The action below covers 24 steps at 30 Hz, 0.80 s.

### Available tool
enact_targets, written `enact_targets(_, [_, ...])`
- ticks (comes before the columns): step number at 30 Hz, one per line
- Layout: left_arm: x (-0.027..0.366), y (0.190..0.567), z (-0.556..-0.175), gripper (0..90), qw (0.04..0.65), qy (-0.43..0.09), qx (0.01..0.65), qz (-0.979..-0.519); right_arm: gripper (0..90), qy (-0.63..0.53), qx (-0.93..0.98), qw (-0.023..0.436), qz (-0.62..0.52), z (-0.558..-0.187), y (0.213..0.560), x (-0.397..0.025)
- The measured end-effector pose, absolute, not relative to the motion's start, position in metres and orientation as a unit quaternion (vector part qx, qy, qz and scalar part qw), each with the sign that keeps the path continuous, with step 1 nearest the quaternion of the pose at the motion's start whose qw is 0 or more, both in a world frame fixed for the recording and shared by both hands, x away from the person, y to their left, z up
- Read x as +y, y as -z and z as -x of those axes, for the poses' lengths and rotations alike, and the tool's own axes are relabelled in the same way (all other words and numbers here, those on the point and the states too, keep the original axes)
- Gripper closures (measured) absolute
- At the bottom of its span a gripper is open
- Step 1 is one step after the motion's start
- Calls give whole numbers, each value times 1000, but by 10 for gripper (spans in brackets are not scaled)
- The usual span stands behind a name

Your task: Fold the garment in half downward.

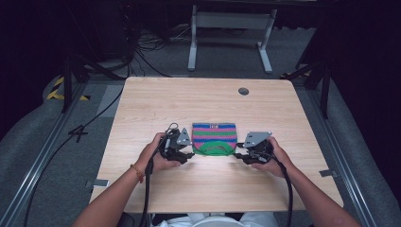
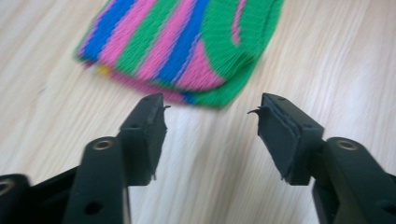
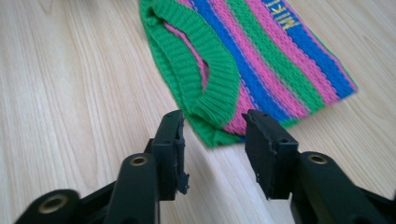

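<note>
Striped sweater (image 3: 261,60) bears yellow letters (partly legible).

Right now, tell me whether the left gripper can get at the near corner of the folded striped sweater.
Probably yes. The left gripper has its jaws open, pointed at the near corner of the striped knit sweater, with bare wooden table between them and nothing in the way.

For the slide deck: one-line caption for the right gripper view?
Right gripper, jaws open, poised at the near corner of a folded striped knit sweater lying on the wooden table.
</note>
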<state>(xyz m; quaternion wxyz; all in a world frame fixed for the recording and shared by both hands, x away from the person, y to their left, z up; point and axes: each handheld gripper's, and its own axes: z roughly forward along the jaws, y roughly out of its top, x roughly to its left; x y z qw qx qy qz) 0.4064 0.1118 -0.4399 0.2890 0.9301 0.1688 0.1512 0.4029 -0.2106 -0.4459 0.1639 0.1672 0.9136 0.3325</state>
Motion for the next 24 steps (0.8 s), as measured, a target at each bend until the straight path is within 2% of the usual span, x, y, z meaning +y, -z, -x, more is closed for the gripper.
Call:
enact_targets(4, [125,438,-402,336,278,-171,182,-927,523,-326,912,172,-178,-400,444,-222])
enact_targets(12, [153,442,-395,283,263,-184,201,-925,378,-313,904,200,-213,-392,441,-257])
enact_targets(15, [163,443,-391,268,259,-185,205,-926,360,-312,901,205,-220,-389,442,-265])
enact_targets(16, [172,445,-388,264,262,-182,211,-924,310,-311,898,211,-231,-387,444,-274])
enact_targets(24, [201,452,-378,221,264,-177,240,-917,243,-309,879,228,-282,-376,452,-311])
